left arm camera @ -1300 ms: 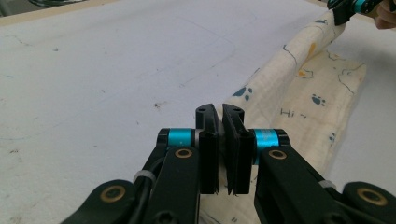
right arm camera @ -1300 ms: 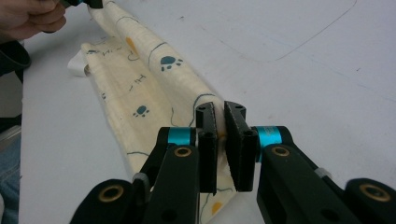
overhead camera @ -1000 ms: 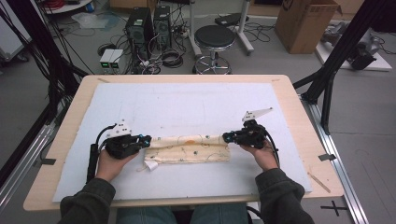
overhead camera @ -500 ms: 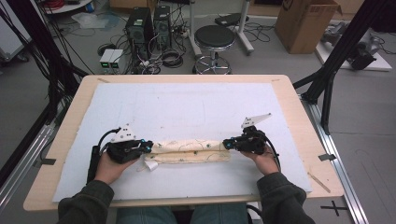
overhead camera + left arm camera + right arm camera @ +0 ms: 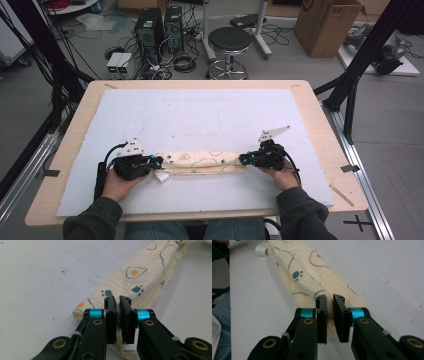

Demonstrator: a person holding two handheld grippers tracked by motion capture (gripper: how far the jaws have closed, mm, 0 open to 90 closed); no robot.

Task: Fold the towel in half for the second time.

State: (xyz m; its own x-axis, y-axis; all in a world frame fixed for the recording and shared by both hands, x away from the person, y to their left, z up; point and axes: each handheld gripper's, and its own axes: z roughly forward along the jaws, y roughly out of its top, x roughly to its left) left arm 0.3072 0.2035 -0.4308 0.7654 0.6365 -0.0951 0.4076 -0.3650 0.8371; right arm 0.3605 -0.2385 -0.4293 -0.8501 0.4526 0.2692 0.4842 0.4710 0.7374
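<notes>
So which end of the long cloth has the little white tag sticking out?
The end in the left gripper. A white tag pokes out of the cloth there; the end at the right gripper shows none.

I can read no words, brands or numbers anywhere here; my cloth (image 5: 140, 277) carries only drawn fried eggs and paw prints, and its white tag (image 5: 128, 349) looks blank.

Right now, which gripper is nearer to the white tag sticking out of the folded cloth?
Left. The left gripper pinches the cloth end right beside the white tag; the right gripper pinches the opposite end.
</notes>
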